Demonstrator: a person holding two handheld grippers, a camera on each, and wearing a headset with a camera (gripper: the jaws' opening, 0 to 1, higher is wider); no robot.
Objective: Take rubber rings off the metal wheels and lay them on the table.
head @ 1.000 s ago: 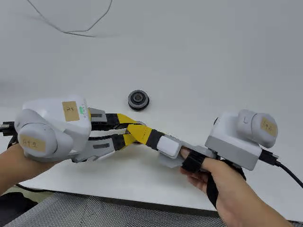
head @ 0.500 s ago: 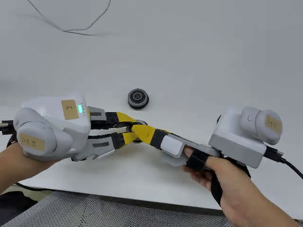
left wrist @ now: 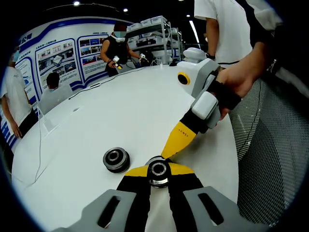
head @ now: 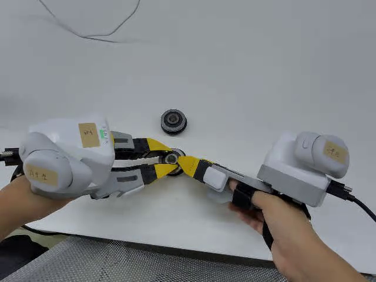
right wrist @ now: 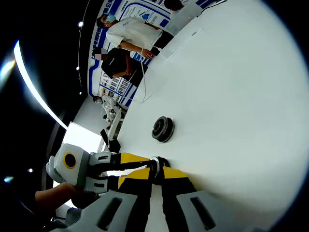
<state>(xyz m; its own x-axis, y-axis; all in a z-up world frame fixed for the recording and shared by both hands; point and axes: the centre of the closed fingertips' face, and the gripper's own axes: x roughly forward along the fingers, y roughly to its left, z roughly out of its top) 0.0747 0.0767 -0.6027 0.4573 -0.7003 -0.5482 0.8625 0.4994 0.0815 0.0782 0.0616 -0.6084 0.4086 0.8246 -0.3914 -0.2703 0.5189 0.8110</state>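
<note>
Head view: 2 round, black-rimmed metal wheels, 1 free wheel (head: 173, 121) lying on the white table (head: 247, 88), 1 held wheel (head: 171, 157) clamped in the 2 yellow-tipped jaws of the left gripper (head: 161, 158). Left gripper view: the right gripper (left wrist: 167, 152), jaws nearly together, meets the held wheel (left wrist: 158, 171) from the far side. Right gripper view: its 2 jaws, barely apart, pinch that wheel's black rubber ring (right wrist: 158, 164), the free wheel (right wrist: 162, 128) lying beyond.

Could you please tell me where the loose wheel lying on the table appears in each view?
Head view: loose wheel above centre, beyond the held wheel.
Left gripper view: lower left of centre, left of the held wheel.
Right gripper view: near centre, above the held wheel.
Shared landmark: the held wheel, its neighbour in all three.
</note>
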